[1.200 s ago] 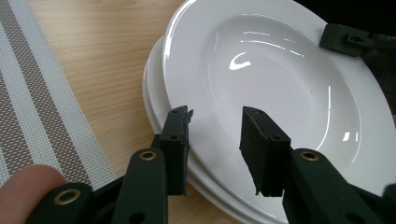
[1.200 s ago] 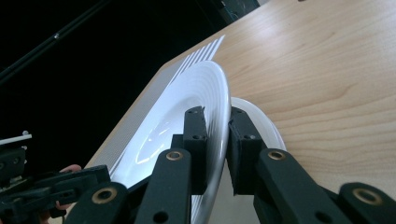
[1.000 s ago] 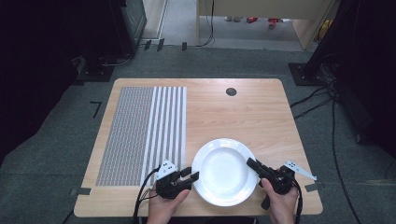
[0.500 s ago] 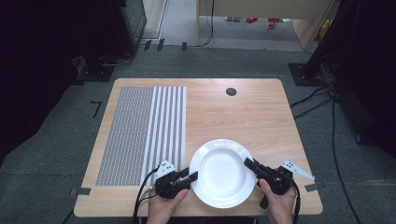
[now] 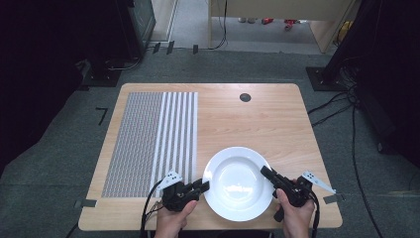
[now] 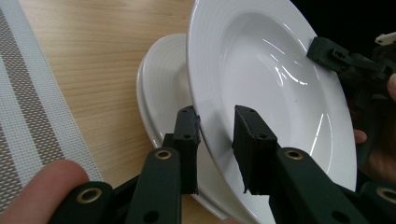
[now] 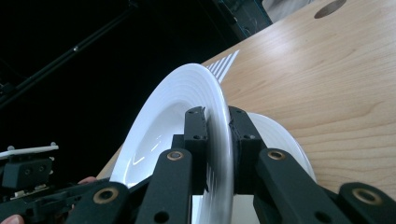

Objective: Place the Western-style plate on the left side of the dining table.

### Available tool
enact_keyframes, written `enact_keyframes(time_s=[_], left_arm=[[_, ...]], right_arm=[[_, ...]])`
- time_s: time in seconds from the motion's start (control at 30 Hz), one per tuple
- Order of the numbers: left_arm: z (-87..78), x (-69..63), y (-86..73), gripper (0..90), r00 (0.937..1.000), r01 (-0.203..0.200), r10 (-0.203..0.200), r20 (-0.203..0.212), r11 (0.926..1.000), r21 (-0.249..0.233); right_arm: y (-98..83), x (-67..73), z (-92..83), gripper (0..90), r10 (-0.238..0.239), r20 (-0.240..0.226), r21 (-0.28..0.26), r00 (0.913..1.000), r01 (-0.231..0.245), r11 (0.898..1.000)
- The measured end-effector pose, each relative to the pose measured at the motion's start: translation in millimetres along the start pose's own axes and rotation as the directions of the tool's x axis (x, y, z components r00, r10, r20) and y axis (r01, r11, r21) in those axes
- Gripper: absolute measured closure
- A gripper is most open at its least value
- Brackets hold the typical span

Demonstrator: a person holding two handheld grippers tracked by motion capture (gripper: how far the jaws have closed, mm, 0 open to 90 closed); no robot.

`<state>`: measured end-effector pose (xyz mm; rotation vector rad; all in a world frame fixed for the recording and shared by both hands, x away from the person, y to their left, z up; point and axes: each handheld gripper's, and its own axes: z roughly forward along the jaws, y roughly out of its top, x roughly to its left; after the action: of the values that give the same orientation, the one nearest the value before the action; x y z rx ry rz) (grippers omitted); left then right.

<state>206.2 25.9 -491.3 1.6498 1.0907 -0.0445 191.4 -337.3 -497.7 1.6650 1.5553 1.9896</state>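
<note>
Lower plate (image 6: 159, 88) mostly hidden behind lifted plate (image 6: 280, 93); lifted plate's rim blurred between right claw (image 7: 218, 122) jaws.

The top plate (image 5: 238, 182) has risen slightly off the lower plate (image 6: 161, 88).

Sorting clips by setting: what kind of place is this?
Probably a lab or recording workspace, not a kitchen: a bare wooden table on grey carpet, loose cables across the floor, dark equipment stands around.
</note>
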Motion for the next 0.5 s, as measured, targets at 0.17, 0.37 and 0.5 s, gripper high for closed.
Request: enact_keyframes(time_s=[0.17, 0.37, 0.5], left_arm=[[-2.5, 5.1, 1.2, 74.4, 0.9986, 0.050, -0.050, 0.015, 0.9987, -0.010], [-13.8, 12.1, 11.1, 76.7, 0.9970, 0.077, -0.077, 0.009, 0.9967, -0.026], [-22.0, 14.5, 18.5, 77.7, 0.9962, 0.086, -0.086, 0.017, 0.9952, -0.046]], right_arm=[[-1.0, 2.5, 1.5, 81.2, 0.020, 0.009, 0.004, 0.9998, -0.020, 1.000], [-2.3, 12.3, 7.6, 81.9, 0.026, -0.012, 0.010, 0.9996, -0.026, 1.000], [-2.1, 19.2, 11.7, 82.0, 0.031, -0.027, 0.009, 0.9992, -0.031, 0.999]])
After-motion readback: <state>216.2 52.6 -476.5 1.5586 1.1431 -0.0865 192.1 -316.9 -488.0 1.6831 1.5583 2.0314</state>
